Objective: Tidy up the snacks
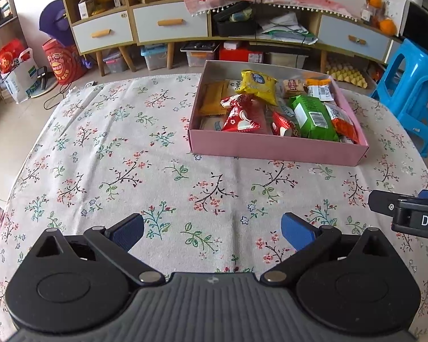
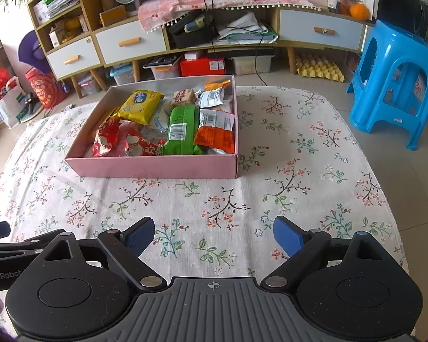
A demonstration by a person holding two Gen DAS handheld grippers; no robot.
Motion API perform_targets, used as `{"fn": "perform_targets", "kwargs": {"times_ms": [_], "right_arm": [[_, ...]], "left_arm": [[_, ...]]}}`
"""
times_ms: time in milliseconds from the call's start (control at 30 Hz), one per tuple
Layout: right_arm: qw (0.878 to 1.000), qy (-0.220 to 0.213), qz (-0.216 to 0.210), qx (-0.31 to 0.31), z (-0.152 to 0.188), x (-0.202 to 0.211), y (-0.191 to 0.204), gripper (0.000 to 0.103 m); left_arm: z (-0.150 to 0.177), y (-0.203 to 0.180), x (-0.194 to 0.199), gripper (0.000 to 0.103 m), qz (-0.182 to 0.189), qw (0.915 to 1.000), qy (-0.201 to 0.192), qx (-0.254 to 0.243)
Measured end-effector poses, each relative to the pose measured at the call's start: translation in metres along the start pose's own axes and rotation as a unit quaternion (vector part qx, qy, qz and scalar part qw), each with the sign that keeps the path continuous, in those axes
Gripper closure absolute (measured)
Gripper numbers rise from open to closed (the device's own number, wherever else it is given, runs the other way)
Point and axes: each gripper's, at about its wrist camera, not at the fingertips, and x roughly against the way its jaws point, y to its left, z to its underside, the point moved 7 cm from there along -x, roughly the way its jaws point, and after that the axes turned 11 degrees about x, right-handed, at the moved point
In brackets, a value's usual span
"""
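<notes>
The left gripper (image 1: 212, 232) and the right gripper (image 2: 214, 236) both stand spread and empty over the cloth (image 2: 185, 199). The box (image 2: 157, 166) (full of snacks (image 2: 182, 125)) sits at eleven o'clock of the right one.

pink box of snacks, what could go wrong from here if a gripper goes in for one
1. The packets are heaped in the shallow pink cardboard box: the yellow packet leans on others, so pulling one may drag a neighbour over the low wall.
2. The box sits loose on the floral tablecloth; a push could slide it or bunch the cloth.
3. The open left gripper and open right gripper are close together and could collide.
</notes>
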Motion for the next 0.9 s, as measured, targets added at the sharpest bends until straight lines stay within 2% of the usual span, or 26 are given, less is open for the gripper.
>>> {"fn": "perform_targets", "kwargs": {"times_ms": [900], "right_arm": [[1.0, 0.001, -0.004, -0.003, 0.0004, 0.0008, 0.001, 0.011]], "left_arm": [[0.0002, -0.0008, 0.0011, 0.0, -0.001, 1.0, -0.001, -0.001]]}}
